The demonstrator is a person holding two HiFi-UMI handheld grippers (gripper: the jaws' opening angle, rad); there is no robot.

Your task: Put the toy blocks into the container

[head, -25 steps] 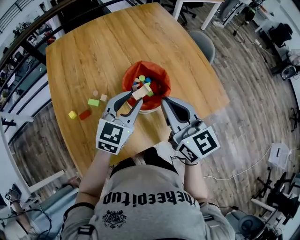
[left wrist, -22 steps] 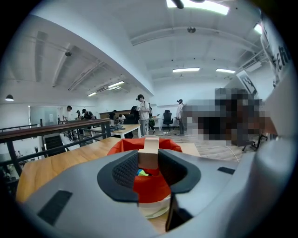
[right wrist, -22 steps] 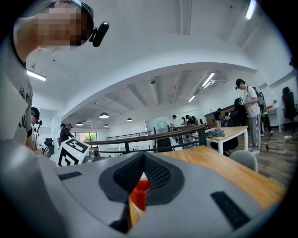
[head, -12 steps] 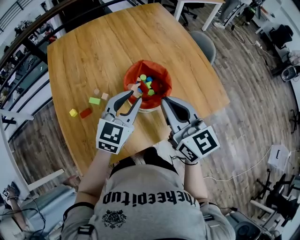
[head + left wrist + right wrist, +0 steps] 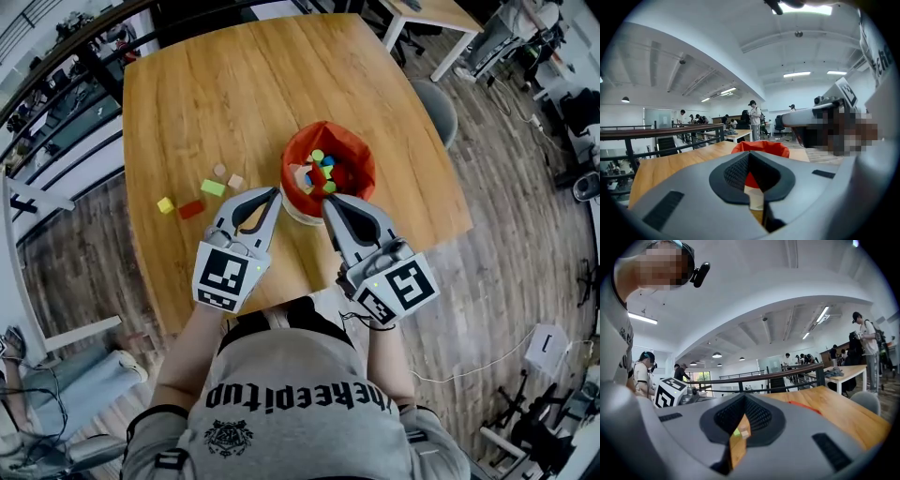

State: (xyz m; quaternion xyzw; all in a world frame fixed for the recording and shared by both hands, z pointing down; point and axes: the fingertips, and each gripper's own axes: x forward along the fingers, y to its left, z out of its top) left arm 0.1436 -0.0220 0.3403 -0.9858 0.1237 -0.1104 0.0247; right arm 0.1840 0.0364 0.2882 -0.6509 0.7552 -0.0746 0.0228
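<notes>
The container, a white bowl lined with orange-red plastic, stands on the wooden table with several coloured blocks inside. My left gripper hovers just left of its near rim; its jaws have just been closing and are shut with nothing between them. My right gripper is shut and empty at the near rim. Loose blocks lie to the left: green, red, yellow and two small beige ones. In the left gripper view the container shows beyond the shut gripper.
The table's near edge runs under both grippers. A grey chair stands at the far right corner, and a railing runs along the left. The right gripper view shows the left gripper's marker cube.
A second ago my left gripper held a beige block over the container. The block dropped in, the jaws then shut empty, and the gripper now sits left of the rim.
</notes>
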